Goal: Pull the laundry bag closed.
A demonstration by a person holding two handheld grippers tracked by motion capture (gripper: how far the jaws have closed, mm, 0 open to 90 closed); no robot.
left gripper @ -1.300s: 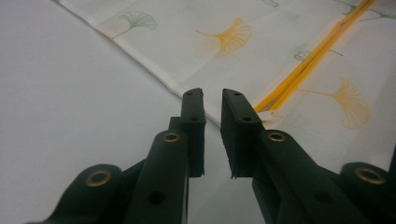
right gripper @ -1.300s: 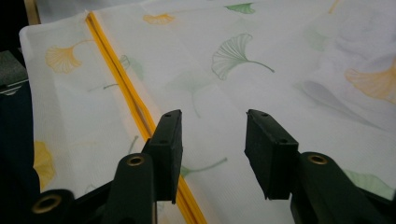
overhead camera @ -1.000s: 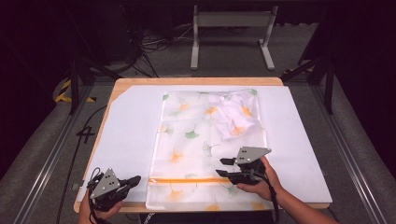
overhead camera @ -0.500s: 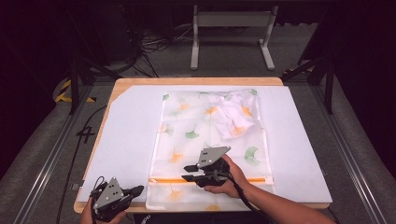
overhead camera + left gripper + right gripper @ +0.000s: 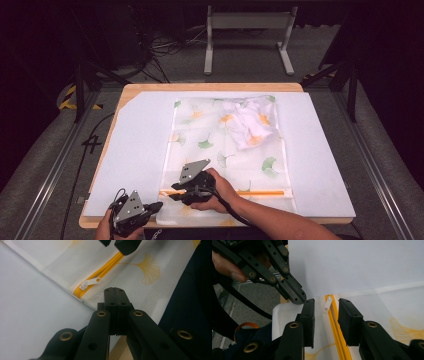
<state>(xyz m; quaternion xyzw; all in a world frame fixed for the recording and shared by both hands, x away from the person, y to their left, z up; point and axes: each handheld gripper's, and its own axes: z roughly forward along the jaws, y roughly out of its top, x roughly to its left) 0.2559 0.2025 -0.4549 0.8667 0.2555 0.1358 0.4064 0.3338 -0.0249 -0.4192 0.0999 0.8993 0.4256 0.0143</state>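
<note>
At the lower left of the high view, the left gripper [image 5: 150, 207] lies low at the table's [image 5: 150, 89] near edge, jaws pressed together on the corner of the mesh bag [image 5: 227, 150]; the left gripper view shows the fabric pinched at their tips. Just right of it, the right gripper [image 5: 175, 196], wrist level, points left along the orange zipper [image 5: 235, 192]; its jaws have just been closing and stand apart astride the white zipper pull [image 5: 326, 305], not touching it. The translucent bag, printed with ginkgo leaves, lies flat at centre frame on a white sheet [image 5: 135, 140], with crumpled white cloth [image 5: 250, 125] inside its upper right. Bare sheet flanks both long sides.
</note>
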